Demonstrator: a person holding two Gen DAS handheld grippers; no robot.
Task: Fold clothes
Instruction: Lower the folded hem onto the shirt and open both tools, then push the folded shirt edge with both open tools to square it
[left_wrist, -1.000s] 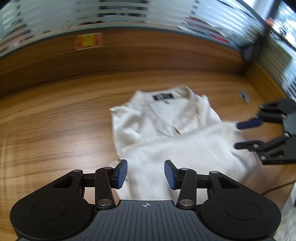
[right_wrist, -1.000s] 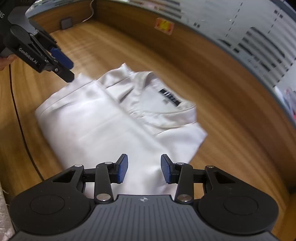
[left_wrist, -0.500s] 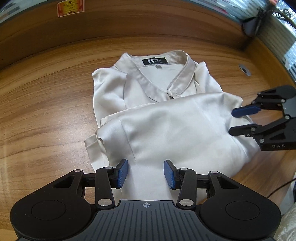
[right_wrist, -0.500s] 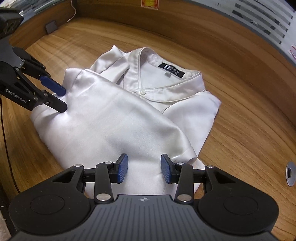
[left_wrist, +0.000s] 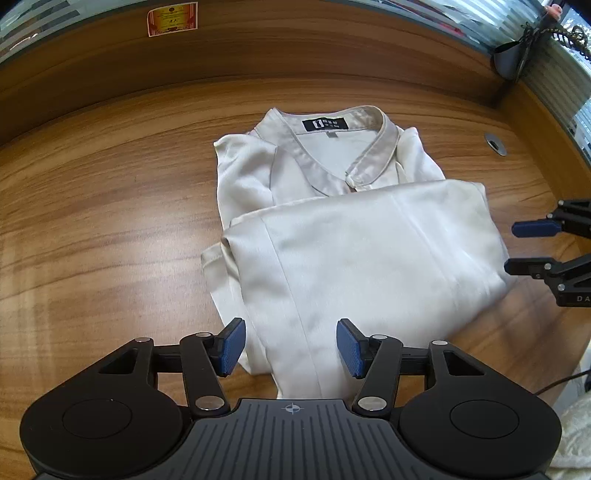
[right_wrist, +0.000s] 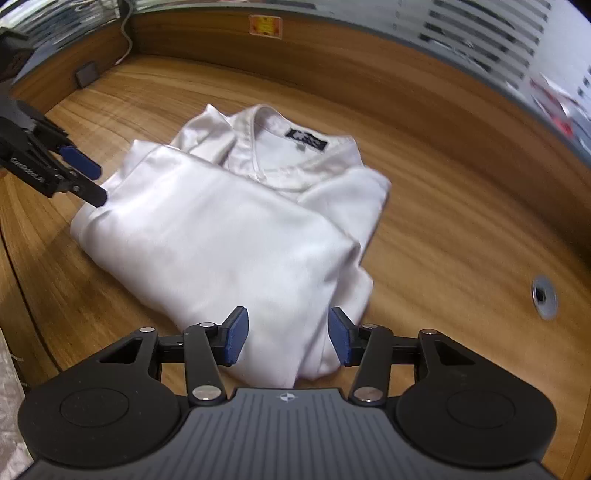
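Note:
A white satin shirt (left_wrist: 351, 251) (right_wrist: 229, 236) with a black neck label lies on the wooden table (left_wrist: 92, 221), its lower half folded up over the front. My left gripper (left_wrist: 291, 347) (right_wrist: 94, 181) hovers over the near edge of the fold. Its jaws are opening, and the cloth lies below and between the blue pads without being pinched. My right gripper (right_wrist: 288, 338) (left_wrist: 524, 247) stands at the fold's other end. Its jaws are opening too, and the pads are clear of the fabric.
A raised wooden wall with an orange sticker (left_wrist: 171, 18) runs along the back. A metal cable grommet (left_wrist: 495, 142) (right_wrist: 545, 297) sits in the table right of the shirt. A dark socket box (right_wrist: 86, 74) is at the far left, and more pale cloth (left_wrist: 576, 443) lies off the table's edge.
Both grippers' jaws have widened. The folded half of the shirt has settled flat over the front. The right gripper has drawn back from the shirt's side edge.

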